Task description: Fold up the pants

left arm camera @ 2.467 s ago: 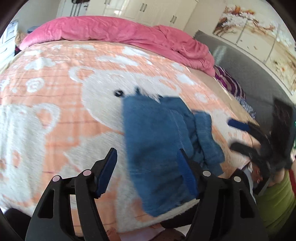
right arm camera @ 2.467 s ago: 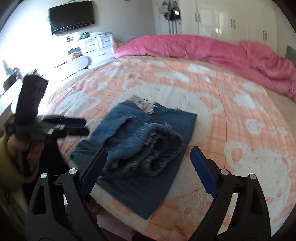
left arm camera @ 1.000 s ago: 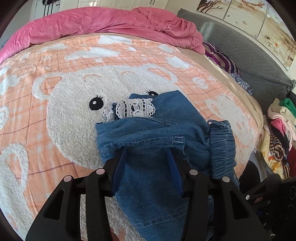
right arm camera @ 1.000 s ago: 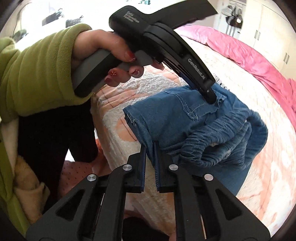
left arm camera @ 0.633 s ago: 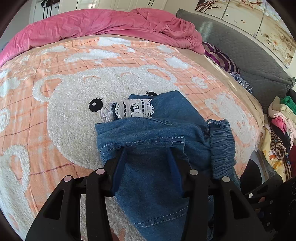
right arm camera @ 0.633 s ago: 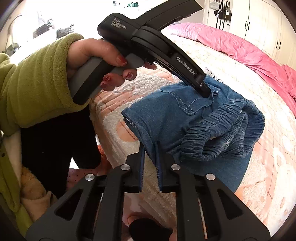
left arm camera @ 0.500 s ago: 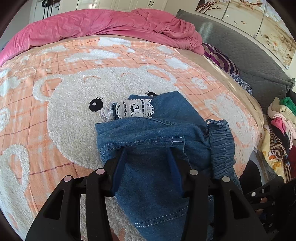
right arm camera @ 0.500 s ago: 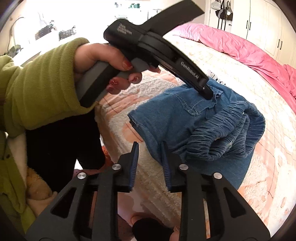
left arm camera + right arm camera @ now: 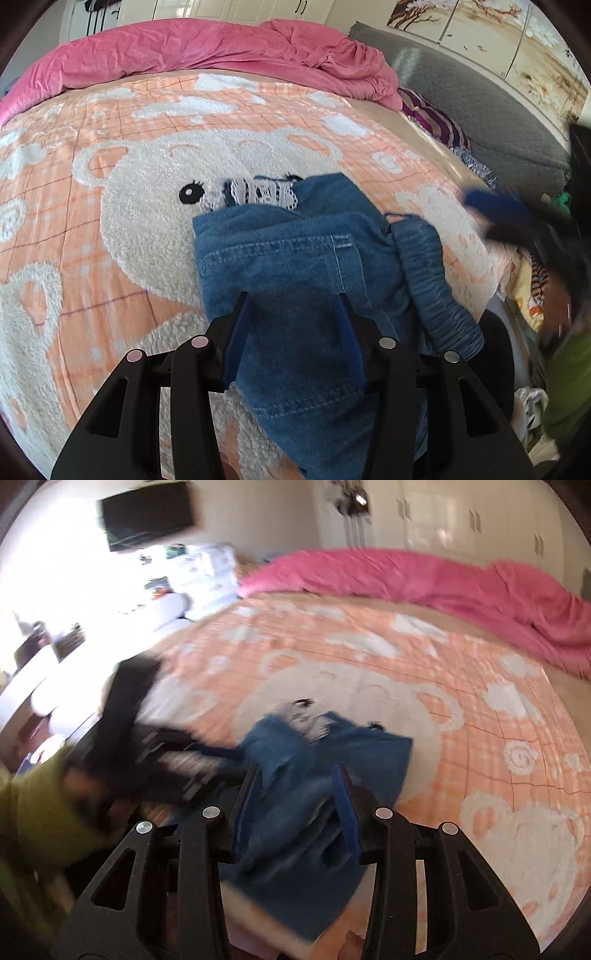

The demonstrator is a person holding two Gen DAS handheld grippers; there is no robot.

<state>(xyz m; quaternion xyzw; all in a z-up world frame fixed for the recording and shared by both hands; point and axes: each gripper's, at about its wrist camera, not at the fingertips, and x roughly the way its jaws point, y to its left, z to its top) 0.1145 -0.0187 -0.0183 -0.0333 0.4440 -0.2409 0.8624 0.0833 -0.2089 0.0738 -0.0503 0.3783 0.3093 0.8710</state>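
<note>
Left claw [image 9: 291, 332] half-open over the jeans [image 9: 295, 280], gripping nothing; right claw [image 9: 295, 805] opening, empty — the loose bundle could slump unfolded.

Pants [image 9: 295, 266] lie folded on blanket [image 9: 110, 229] near front edge of bed, waistband roll on their right side, lace trim at far end. Left gripper [image 9: 291, 328] is over pants w/ cloth between its fingers. Duvet [image 9: 207, 48] lies bunched along far side of bed; clothes pile [image 9: 532, 280] is right of bed
</note>
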